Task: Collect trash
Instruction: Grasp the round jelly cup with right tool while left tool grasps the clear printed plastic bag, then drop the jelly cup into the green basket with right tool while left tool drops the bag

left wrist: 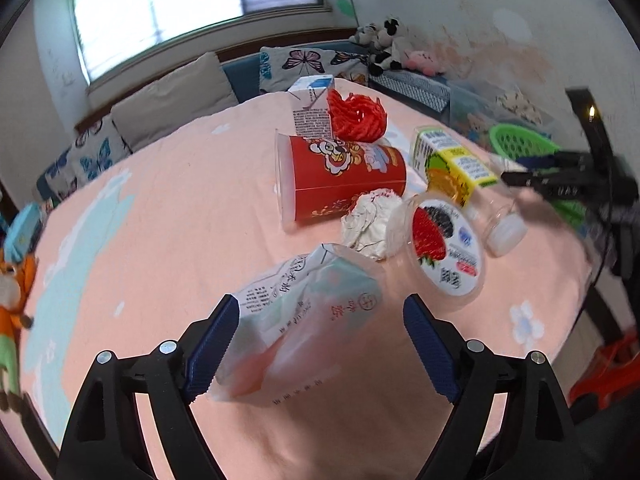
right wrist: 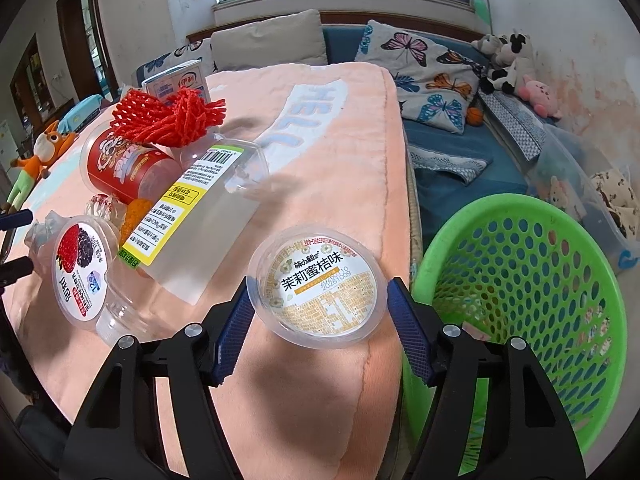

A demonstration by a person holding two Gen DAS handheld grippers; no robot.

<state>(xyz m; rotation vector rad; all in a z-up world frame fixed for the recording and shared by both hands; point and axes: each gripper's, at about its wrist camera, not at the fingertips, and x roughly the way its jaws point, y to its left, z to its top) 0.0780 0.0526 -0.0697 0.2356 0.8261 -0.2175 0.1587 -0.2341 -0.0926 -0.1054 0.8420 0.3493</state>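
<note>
My left gripper point(left wrist: 318, 344) is open around a soft tissue pack point(left wrist: 296, 328) lying on the peach blanket point(left wrist: 168, 208); the left pad touches it, the right pad stands apart. My right gripper point(right wrist: 318, 334) is shut on a clear jelly cup with a yellow label point(right wrist: 318, 286), held above the table edge beside the green basket point(right wrist: 516, 292). On the table lie a red cup point(left wrist: 344, 178), a crumpled paper ball point(left wrist: 370, 222), a berry-label cup point(left wrist: 444, 248), a clear bottle with a yellow label point(right wrist: 192, 224), a red net point(right wrist: 168, 120) and a milk carton point(left wrist: 312, 108).
A sofa with butterfly cushions point(right wrist: 424, 68) and plush toys point(right wrist: 508, 60) stands behind the table. A fox plush point(right wrist: 40, 152) lies at the table's left. The basket also shows in the left wrist view point(left wrist: 520, 144), past my right gripper point(left wrist: 516, 172).
</note>
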